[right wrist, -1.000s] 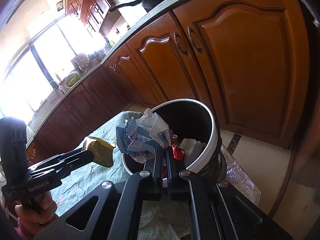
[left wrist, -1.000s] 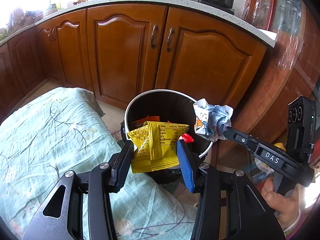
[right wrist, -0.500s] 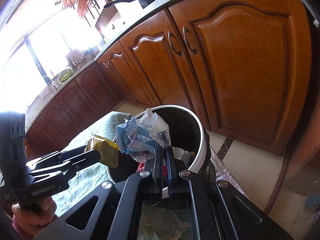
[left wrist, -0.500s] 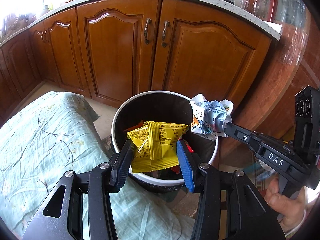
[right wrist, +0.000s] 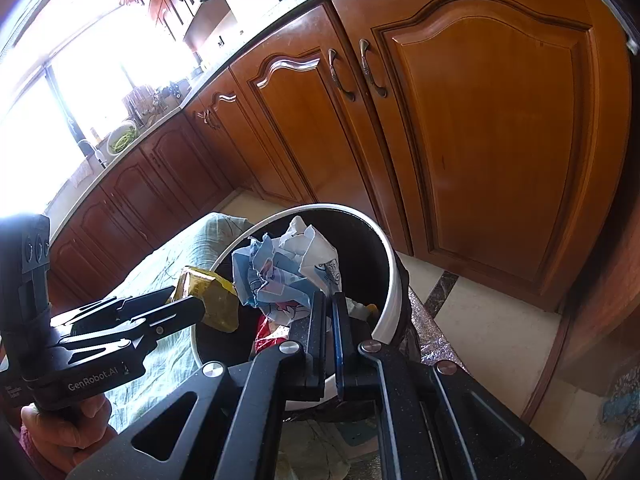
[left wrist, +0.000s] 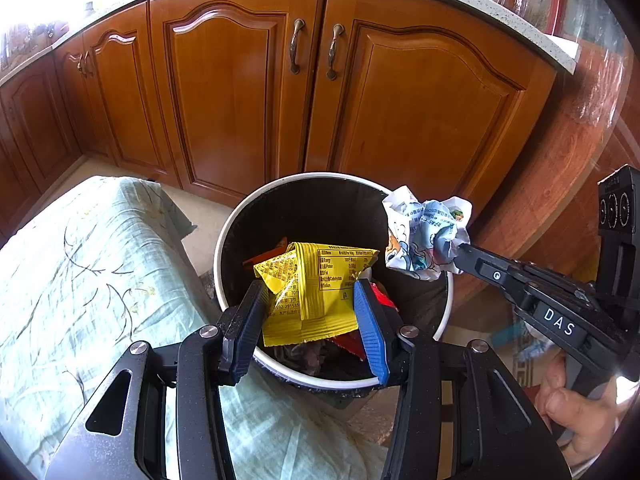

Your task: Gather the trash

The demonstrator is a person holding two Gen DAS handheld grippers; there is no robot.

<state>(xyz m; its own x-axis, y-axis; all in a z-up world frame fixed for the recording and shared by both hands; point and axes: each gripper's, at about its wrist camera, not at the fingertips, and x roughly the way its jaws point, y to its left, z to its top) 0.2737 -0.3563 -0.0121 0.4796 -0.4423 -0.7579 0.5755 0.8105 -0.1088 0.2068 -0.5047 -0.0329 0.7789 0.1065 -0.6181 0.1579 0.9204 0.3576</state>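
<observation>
Presently, the left gripper [left wrist: 310,314] was clamped on a yellow wrapper [left wrist: 316,286], its pads pressing the folded packet from both sides, and held it over the near part of the trash bin [left wrist: 224,248]. The right gripper [right wrist: 329,300] had its jaws together, pinching a crumpled white-and-blue wrapper [right wrist: 284,276] by one edge; the left wrist view placed that wad above the bin's far right rim. The bin, white-rimmed with a dark liner, stood on the floor just beside a table covered by a pale green cloth [left wrist: 80,280], and already held red and orange scraps. Behind it ran wooden cabinet doors [left wrist: 420,120] under a speckled countertop.

Judgement: the step in hand was the deposit, both pieces having been brought to the bin. The next move called for parting each pair of jaws while the piece hung inside the rim; the crumpled wad sat close to the edge and might need bringing inward first.
</observation>
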